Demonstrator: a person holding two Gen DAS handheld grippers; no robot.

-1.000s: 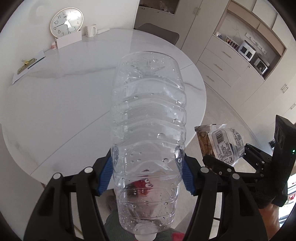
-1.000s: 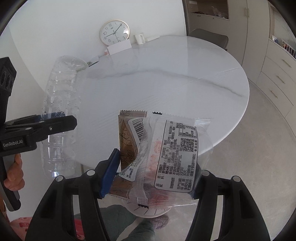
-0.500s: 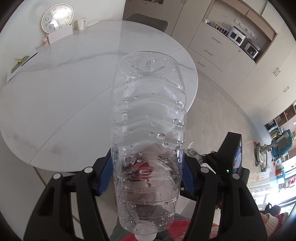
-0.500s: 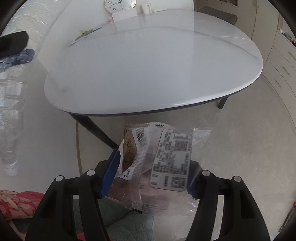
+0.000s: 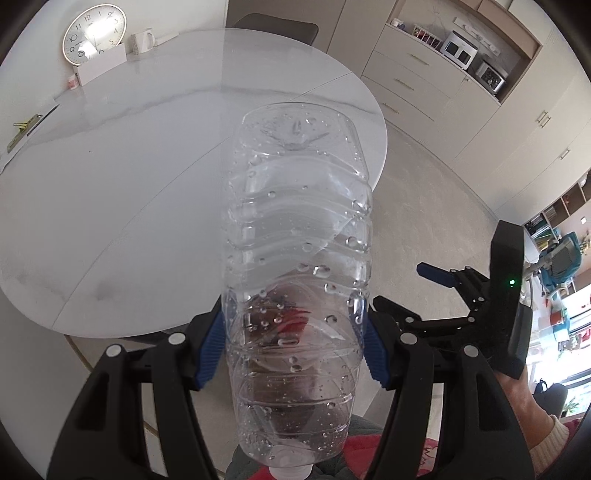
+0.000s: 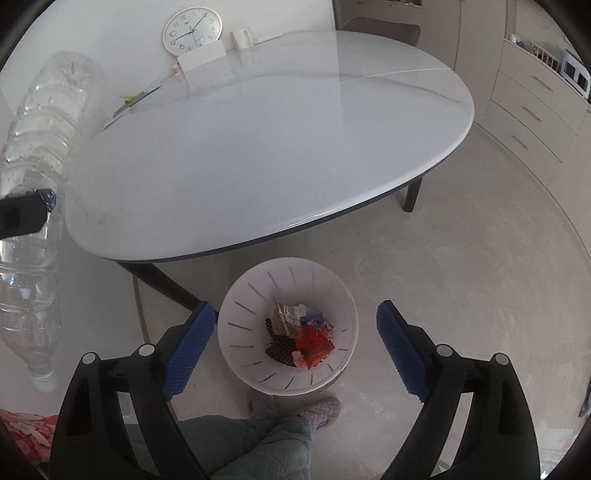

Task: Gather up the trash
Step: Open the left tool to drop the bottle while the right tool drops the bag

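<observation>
The right gripper (image 6: pixel 295 334) hangs directly above the white bin (image 6: pixel 236 295) on the floor, its jaws spread wide and holding nothing, so anything let go falls straight in. Crumpled wrappers (image 6: pixel 299 338) lie at the bottom of the bin, a clear crinkled one uppermost. Just this side of the bin are the person's slippered feet.

The left gripper (image 5: pixel 295 343) has its jaws clamped on a clear plastic bottle (image 5: pixel 297 236), gripped across the lower body with the cap end toward the camera and the base pointing away. That grip keeps it steady for carrying. Seen from the right wrist, the bottle (image 6: pixel 35 206) is held to the left of the bin, not yet over it, so it probably goes in next.

Beyond the bin stands the round white counter (image 6: pixel 258 155), with a clock (image 6: pixel 192 31) and mug (image 6: pixel 241 38) at its far edge.

Half a second ago the right jaws held snack packets pinched between them; now they are apart and empty, and the packets appear to be in the bin. The left grip on the bottle is unchanged.
</observation>
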